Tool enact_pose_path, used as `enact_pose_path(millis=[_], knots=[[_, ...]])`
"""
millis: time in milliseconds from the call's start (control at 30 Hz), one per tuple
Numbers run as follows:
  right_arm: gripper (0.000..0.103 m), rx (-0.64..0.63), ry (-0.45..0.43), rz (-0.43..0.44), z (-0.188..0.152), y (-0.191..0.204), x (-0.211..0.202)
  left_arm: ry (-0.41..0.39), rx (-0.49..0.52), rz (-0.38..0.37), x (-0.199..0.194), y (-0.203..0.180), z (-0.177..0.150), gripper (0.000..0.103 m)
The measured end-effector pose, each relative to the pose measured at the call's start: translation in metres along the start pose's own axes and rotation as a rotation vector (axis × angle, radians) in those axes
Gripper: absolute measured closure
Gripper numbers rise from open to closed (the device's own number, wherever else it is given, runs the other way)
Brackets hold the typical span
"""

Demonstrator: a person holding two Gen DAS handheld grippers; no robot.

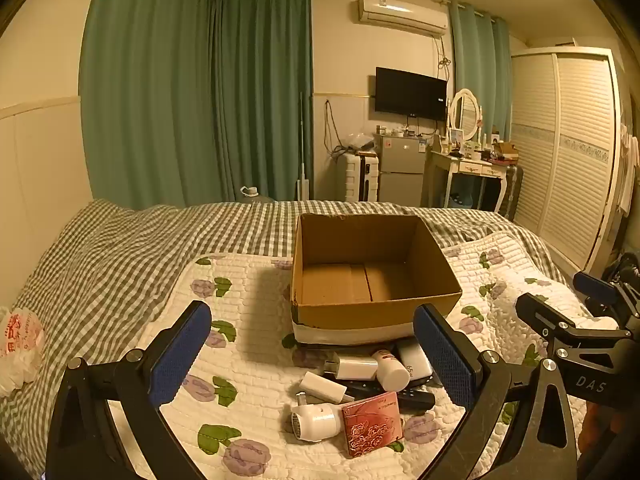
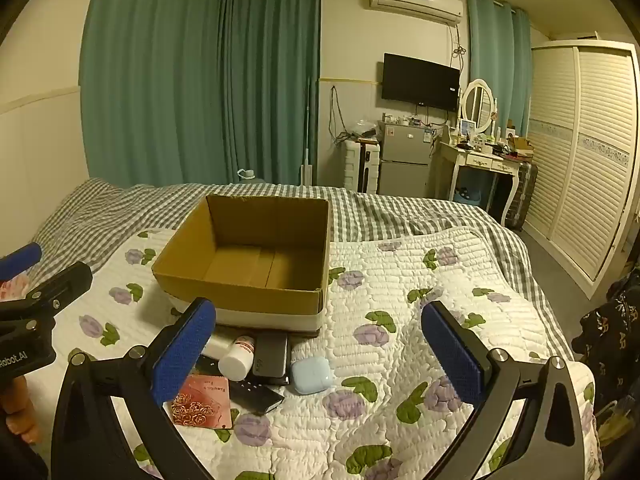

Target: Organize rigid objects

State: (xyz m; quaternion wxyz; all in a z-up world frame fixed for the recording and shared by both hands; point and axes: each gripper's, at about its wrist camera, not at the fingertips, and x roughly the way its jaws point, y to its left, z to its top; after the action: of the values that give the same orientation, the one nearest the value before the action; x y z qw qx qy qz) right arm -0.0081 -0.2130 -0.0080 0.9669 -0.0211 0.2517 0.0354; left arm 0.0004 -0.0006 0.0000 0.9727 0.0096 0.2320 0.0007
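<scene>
An empty cardboard box [image 1: 372,312] [image 2: 240,292] sits on the floral quilt. In front of it lies a pile: a red rose-patterned box [image 1: 373,424] [image 2: 202,406], a white bottle [image 1: 391,369] [image 2: 237,359], white chargers [image 1: 322,387], a small white fan-like device [image 1: 314,421], a black remote [image 1: 408,398] [image 2: 256,394], a grey power bank [image 2: 272,354] and a pale blue earbud case [image 2: 311,375]. My left gripper [image 1: 312,356] is open and empty above the pile. My right gripper [image 2: 318,350] is open and empty, just right of the pile.
The bed carries a white floral quilt [image 2: 400,320] over a green gingham cover [image 1: 100,260]. A plastic bag [image 1: 18,344] lies at the left. A fridge [image 1: 402,168], dressing table [image 1: 472,168] and wardrobe [image 1: 568,152] stand beyond the bed.
</scene>
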Motion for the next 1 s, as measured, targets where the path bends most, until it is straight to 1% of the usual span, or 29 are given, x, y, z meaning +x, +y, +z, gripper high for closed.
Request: enact_pose_path(millis=[667,967,1000], knots=[[0.0,0.004,0.003,0.003,-0.0007,0.0008,0.0001,-0.007,-0.005,0.006,0.0008,0.0034,-0.0005,0.0],[0.0,0.004,0.005,0.004,0.0019,-0.0046,-0.0016,-0.008,-0.005,0.007,-0.0014,0.0044,0.0019,0.0],[0.0,0.004,0.005,0.005,-0.0016,0.0007,0.001,-0.008,-0.006,0.007,-0.0014,0.005,0.0022,0.0]])
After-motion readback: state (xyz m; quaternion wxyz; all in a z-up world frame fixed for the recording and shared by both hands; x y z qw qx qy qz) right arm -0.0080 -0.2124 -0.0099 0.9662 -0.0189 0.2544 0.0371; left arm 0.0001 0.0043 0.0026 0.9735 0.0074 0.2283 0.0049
